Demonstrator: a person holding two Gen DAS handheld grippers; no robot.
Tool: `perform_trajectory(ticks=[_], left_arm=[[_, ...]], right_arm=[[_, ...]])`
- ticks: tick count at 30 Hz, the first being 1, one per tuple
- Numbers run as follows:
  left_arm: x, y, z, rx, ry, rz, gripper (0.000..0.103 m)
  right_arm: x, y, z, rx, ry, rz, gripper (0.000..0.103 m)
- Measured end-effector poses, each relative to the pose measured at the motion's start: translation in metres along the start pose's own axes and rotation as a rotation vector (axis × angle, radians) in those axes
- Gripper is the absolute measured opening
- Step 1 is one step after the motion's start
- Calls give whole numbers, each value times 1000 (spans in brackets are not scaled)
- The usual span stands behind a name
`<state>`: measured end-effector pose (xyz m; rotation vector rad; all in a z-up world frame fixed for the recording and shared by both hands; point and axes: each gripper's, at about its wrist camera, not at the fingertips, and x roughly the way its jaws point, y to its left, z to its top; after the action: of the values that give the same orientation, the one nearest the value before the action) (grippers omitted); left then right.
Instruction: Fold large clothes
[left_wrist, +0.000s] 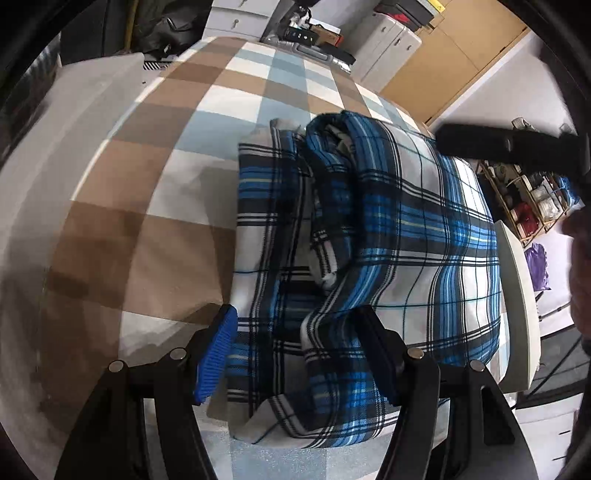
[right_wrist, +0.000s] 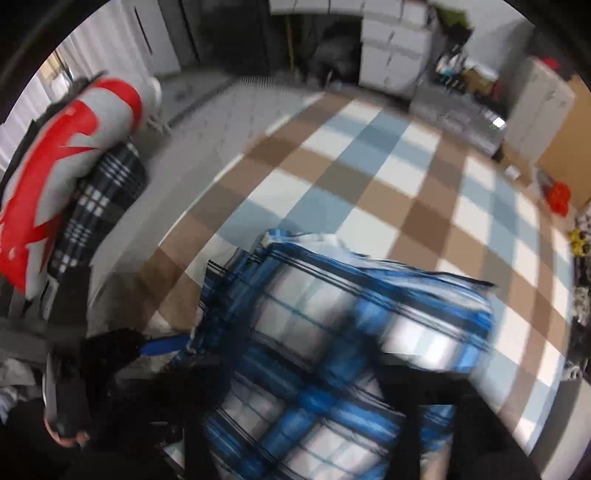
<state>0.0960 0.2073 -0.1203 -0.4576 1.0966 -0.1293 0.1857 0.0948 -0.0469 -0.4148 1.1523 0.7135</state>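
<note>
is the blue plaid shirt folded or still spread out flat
Folded. The blue plaid shirt lies as a compact bundle on the checked cloth, with layers stacked and one part rolled over the top.

Checked cloth (left_wrist: 177, 155) in brown, white and pale blue, white drawer units (right_wrist: 391, 44), cardboard (left_wrist: 450, 55), wire rack (left_wrist: 532, 199), red-and-grey cushion (right_wrist: 70, 155), dark plaid bundle (right_wrist: 103, 195) beneath it

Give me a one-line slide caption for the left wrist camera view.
Left gripper fingers open astride the near edge of a folded blue plaid garment on a brown, blue and white checked cloth.
</note>
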Motion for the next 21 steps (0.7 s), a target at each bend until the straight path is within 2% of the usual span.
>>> perform_trajectory(ticks=[2,3,5,7,9,10,12,15,17,19,21], left_arm=[[-12,2,-2,6,-35,19,62],[-20,3,-1,4,-60,5,62],[-32,1,-3,7,-110,-17,62],[-42,0,-3,19,-142,-34,62],[-51,-2,-6,31,-171,-46,62],[-55,-6,-10,48,-181,-55,62],[-61,-14,-14,76,-208,-65,62],[-69,-32,-22,137,-242,-113,62],[-64,-47,-24,172,-247,-131,62],[-63,-69,-25,245,-214,-157,62],[-67,-86,-17,308,-217,-149,62]], right_arm=[[13,3,5,-29,24,-25,92],[22,3,8,-33,46,-40,92],[48,-4,10,23,132,-1,92],[69,-11,8,51,173,26,92],[87,-21,5,105,189,68,95],[92,-26,3,128,178,96,102],[92,-31,2,161,142,130,103],[69,-39,2,194,112,184,102],[25,-51,-5,206,16,229,103],[-11,-59,-16,174,-41,204,103],[-41,-73,-35,151,-73,159,103]])
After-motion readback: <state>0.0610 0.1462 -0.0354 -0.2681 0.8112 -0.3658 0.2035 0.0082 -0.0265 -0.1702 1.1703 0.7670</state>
